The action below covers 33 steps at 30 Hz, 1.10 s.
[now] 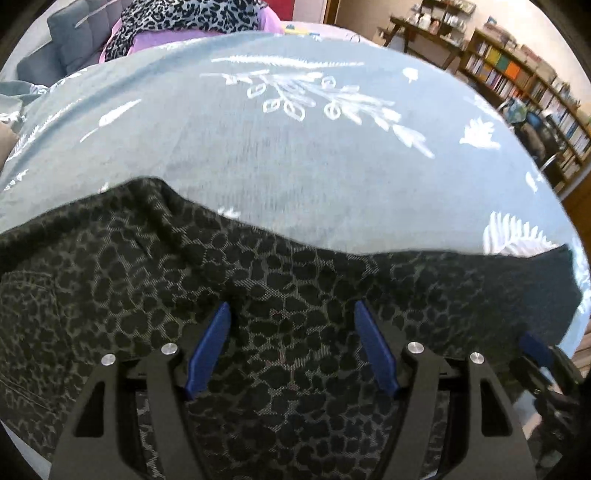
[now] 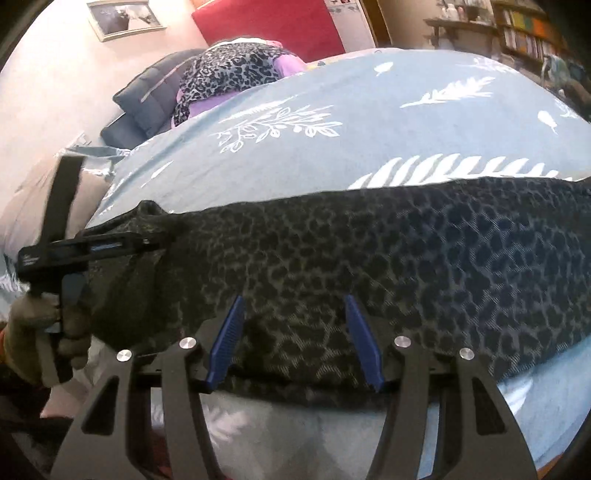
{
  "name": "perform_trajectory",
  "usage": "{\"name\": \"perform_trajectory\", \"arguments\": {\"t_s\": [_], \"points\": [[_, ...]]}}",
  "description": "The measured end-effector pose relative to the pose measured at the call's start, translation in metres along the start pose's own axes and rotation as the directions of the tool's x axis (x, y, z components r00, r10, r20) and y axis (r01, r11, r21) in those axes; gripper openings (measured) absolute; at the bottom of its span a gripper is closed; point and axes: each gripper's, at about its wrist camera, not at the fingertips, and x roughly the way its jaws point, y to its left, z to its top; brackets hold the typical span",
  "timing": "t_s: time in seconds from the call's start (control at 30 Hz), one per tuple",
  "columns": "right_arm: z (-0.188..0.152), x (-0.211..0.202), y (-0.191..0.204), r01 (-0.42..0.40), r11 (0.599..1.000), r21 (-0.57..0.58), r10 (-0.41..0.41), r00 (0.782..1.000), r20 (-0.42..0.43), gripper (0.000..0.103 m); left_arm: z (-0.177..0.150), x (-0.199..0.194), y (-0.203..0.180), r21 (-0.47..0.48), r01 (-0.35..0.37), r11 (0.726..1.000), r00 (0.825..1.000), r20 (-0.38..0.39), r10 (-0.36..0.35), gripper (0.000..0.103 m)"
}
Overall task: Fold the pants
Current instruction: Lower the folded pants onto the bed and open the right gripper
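Observation:
The pants (image 1: 258, 266) are dark grey with a black leopard print and lie spread across a light blue bed cover (image 1: 280, 155). My left gripper (image 1: 292, 306) points steeply down over the cloth. It is open, and flat fabric shows between its blue pads (image 1: 210, 343). My right gripper (image 2: 294, 299) is open too, over the near edge of the pants (image 2: 369, 258), with nothing pinched. In the right wrist view the left gripper (image 2: 144, 242) shows side-on at the left end of the pants, held by a gloved hand (image 2: 33, 317).
A heap of leopard-print and purple clothes (image 2: 236, 74) lies at the far side of the bed beside dark grey cushions (image 2: 147, 99). Bookshelves (image 1: 524, 85) and a wooden table (image 1: 424, 33) stand at the right. The bed cover's near edge (image 2: 295, 424) falls away below the right gripper.

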Motion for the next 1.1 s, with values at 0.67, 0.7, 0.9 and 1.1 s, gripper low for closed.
{"name": "perform_trajectory", "arguments": {"t_s": [0.67, 0.7, 0.9, 1.1], "points": [[0.018, -0.127, -0.202, 0.242, 0.896, 0.374, -0.345, 0.908, 0.239, 0.059, -0.005, -0.009, -0.104, 0.186, 0.015, 0.982, 1.000, 0.018, -0.019, 0.070], [0.024, -0.121, -0.206, 0.223, 0.900, 0.375, -0.325, 0.916, 0.235, 0.059, -0.006, -0.007, -0.109, 0.193, 0.022, 0.981, 1.000, 0.009, -0.024, 0.070], [0.036, -0.098, -0.239, 0.250, 0.877, 0.411, -0.346, 0.921, 0.178, 0.058, -0.015, -0.003, -0.140, 0.265, 0.022, 0.964, 1.000, -0.010, -0.020, 0.072], [0.044, -0.093, -0.261, 0.224, 0.874, 0.431, -0.337, 0.919, 0.206, 0.046, -0.021, 0.003, -0.147, 0.283, 0.013, 0.959, 1.000, -0.022, -0.007, 0.075]]}}
